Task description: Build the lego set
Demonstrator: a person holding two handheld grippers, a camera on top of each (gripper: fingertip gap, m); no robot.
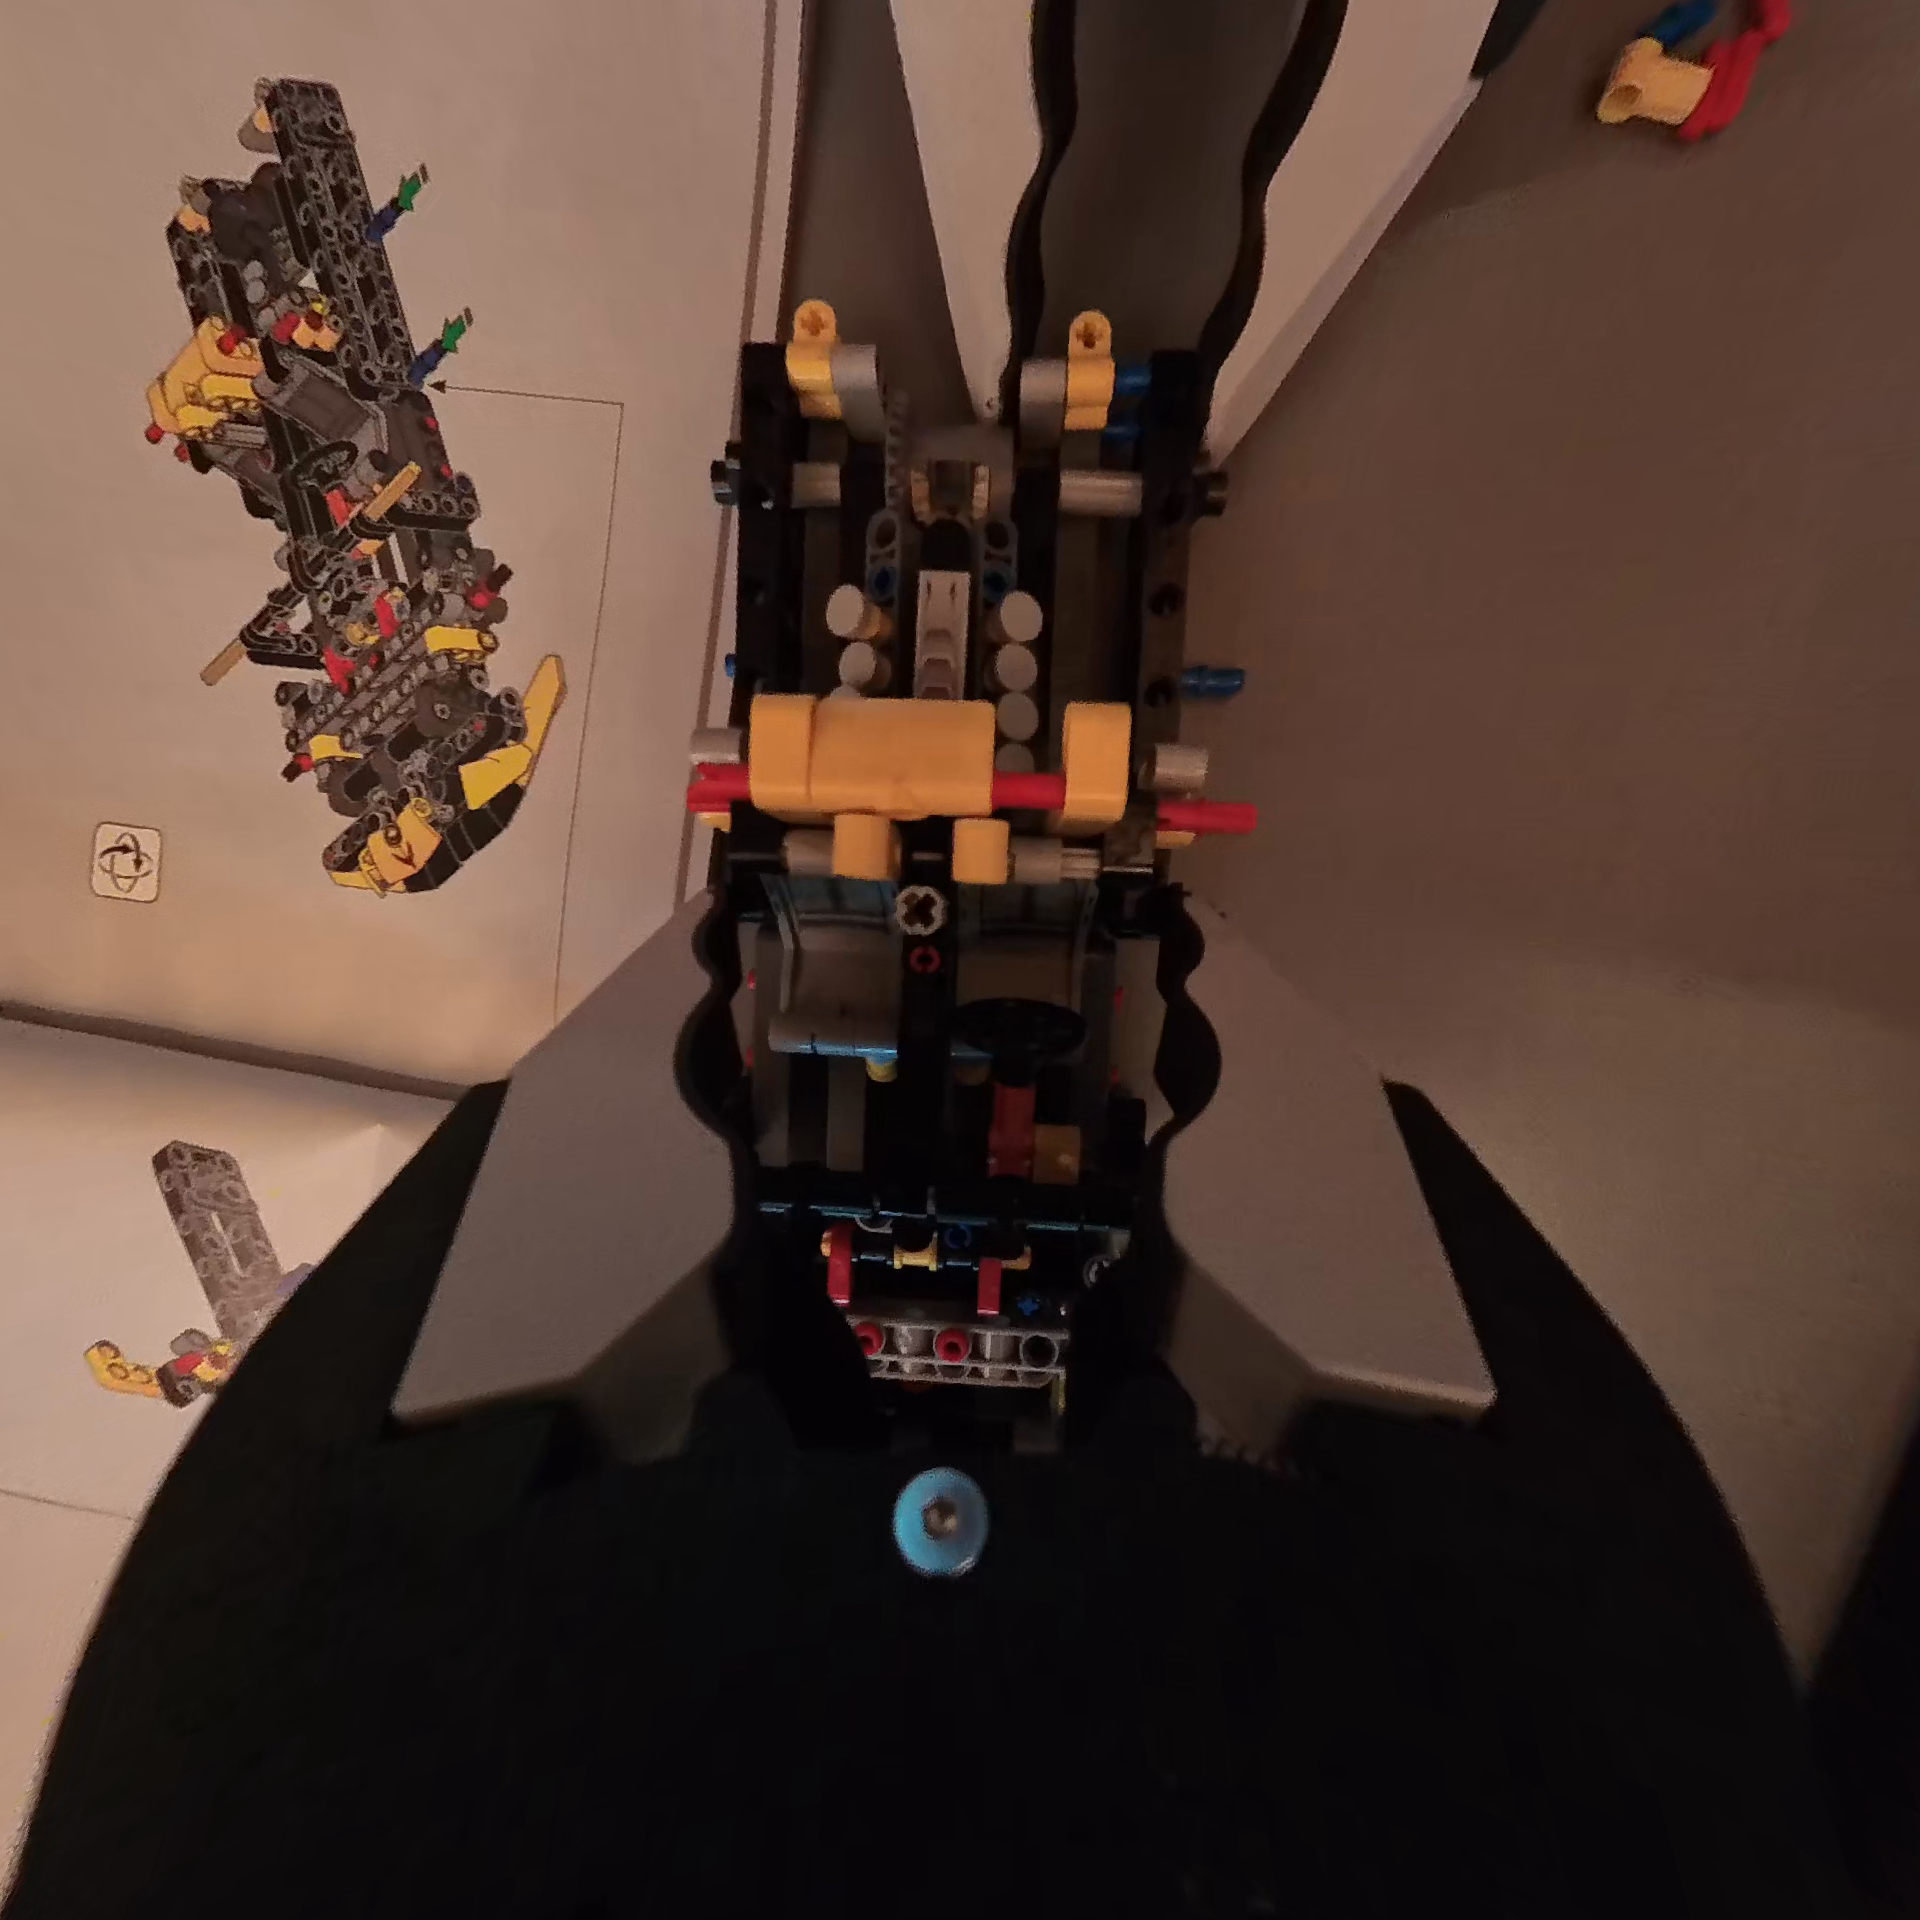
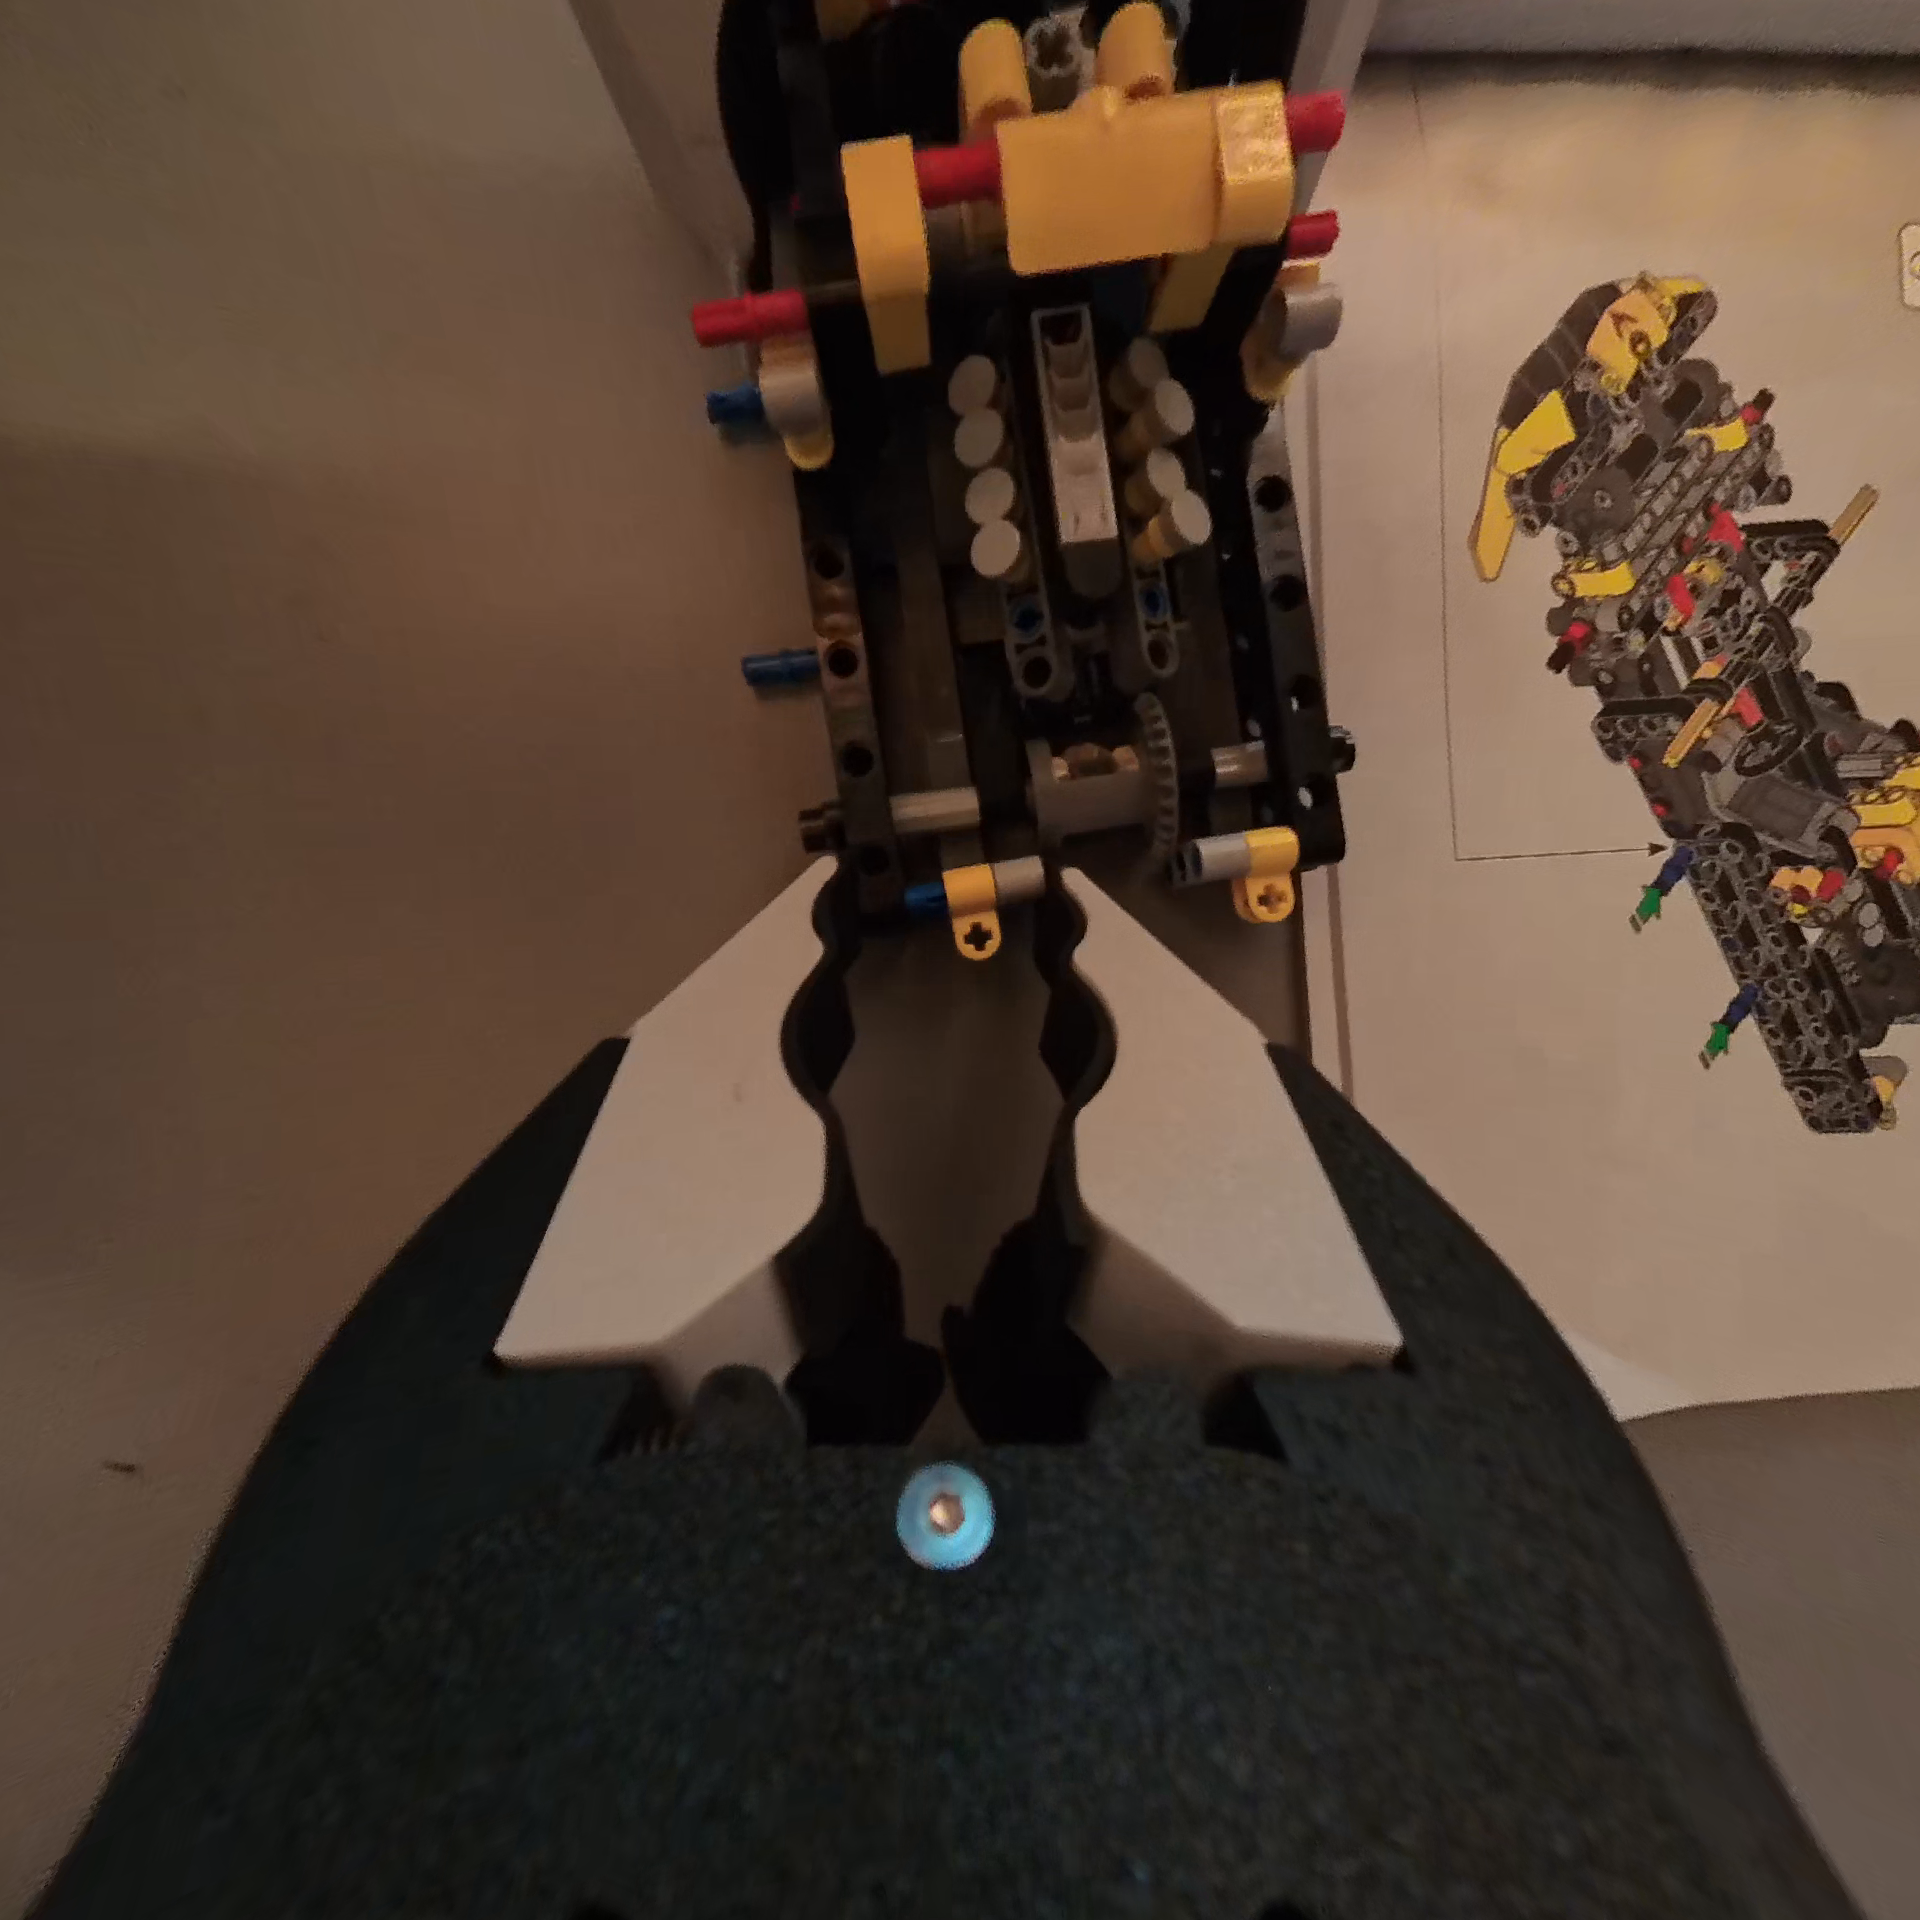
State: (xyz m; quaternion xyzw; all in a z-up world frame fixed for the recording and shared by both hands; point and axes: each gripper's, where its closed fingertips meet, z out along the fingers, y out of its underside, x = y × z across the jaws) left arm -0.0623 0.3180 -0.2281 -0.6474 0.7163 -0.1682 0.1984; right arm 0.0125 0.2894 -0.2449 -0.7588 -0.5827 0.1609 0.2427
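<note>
My left tongs [image 1: 940, 935] are clamped on the lego car frame [image 1: 951, 748], fingers pressed to both of its long black sides near the steering-wheel end. My right tongs [image 2: 948, 904] meet the same frame [image 2: 1060, 499] from the opposite end — their black fingers [image 2: 821, 997] stand a little apart with the tips at a yellow connector [image 2: 977, 914]; whether they pinch it I cannot tell. The frame sits just above the brown table [image 2: 312, 727], with the open instruction booklet [image 1: 364, 520] lying beside it. Past the frame's far end, a small yellow and red piece [image 1: 1683, 83] lies on the table.
</note>
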